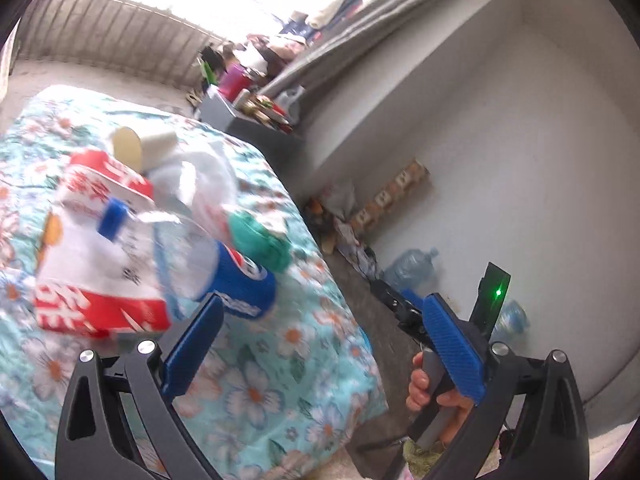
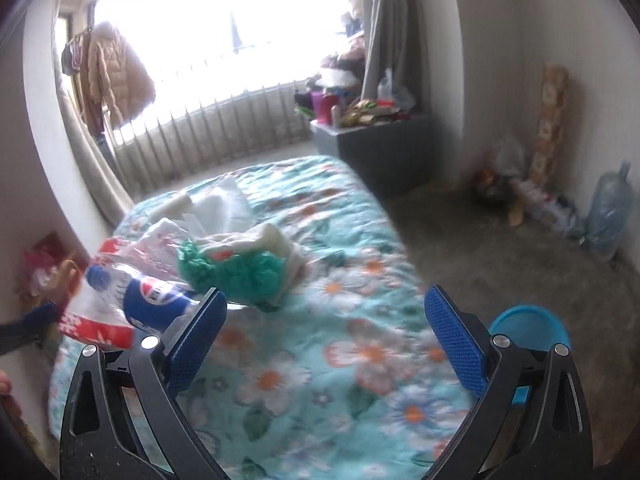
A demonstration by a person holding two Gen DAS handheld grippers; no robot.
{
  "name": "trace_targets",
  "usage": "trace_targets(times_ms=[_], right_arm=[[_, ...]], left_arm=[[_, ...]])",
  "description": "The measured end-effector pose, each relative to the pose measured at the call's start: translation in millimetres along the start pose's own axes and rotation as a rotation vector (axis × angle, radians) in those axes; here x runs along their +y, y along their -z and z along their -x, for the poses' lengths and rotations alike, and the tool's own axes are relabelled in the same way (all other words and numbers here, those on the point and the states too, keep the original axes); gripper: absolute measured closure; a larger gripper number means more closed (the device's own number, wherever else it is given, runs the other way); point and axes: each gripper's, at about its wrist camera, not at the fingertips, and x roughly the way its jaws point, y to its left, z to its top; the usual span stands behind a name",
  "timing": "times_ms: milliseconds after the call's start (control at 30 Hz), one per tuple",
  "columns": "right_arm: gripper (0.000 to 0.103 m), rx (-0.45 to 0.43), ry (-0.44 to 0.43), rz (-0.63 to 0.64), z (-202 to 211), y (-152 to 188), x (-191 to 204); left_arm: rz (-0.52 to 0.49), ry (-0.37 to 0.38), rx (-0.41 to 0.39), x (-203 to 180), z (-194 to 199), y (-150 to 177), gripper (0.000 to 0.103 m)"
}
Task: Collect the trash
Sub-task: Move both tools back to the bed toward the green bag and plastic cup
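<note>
Trash lies in a pile on the floral bedspread (image 1: 280, 380). In the left wrist view an empty Pepsi bottle (image 1: 224, 276) with a blue cap lies across a red and white tissue pack (image 1: 100, 280), beside a green crumpled bag (image 1: 264, 244), white wrappers (image 1: 204, 176) and a paper roll (image 1: 136, 146). My left gripper (image 1: 324, 344) is open and empty, its left pad just below the bottle. In the right wrist view the Pepsi bottle (image 2: 156, 300), green bag (image 2: 236, 276) and wrappers (image 2: 224, 208) lie ahead to the left. My right gripper (image 2: 326, 336) is open and empty above the bedspread (image 2: 340, 360).
A blue bin (image 2: 528, 328) stands on the floor right of the bed. A grey cabinet (image 2: 380, 140) with clutter stands by the window. Large water jugs (image 2: 608, 212) and bags line the right wall. The right gripper shows in the left wrist view (image 1: 404, 308).
</note>
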Motion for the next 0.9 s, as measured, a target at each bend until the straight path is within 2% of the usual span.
trace_targets(times_ms=[200,267,433,500,633,700,767,900], right_arm=[[0.008,0.148,-0.228,-0.250,-42,-6,-17],[0.013,0.199,-0.321,-0.326,-57,-6,-24],[0.022,0.299,-0.449,-0.447,-83,-1,-28],[0.025,0.336,-0.478,-0.478,-97,0,-28],[0.034,0.391,-0.504,-0.541,-118,4,-31],[0.038,0.417,-0.513,-0.566,-128,6,-31],[0.040,0.436,-0.520,-0.586,-135,8,-30],[0.043,0.455,-0.542,-0.595,-144,6,-28]], left_arm=[[-0.070,-0.065,-0.006,5,-14,-22,0.006],[-0.115,-0.086,-0.014,3,-21,-26,0.006],[-0.210,-0.112,-0.012,-6,-41,-37,0.006],[-0.272,-0.136,-0.004,-13,-52,-41,0.011],[-0.404,-0.281,0.022,-27,-82,-43,0.028],[-0.406,-0.310,0.057,-26,-97,-44,0.037],[-0.377,-0.293,0.084,-20,-104,-45,0.045],[-0.347,-0.326,0.106,-9,-108,-44,0.054]])
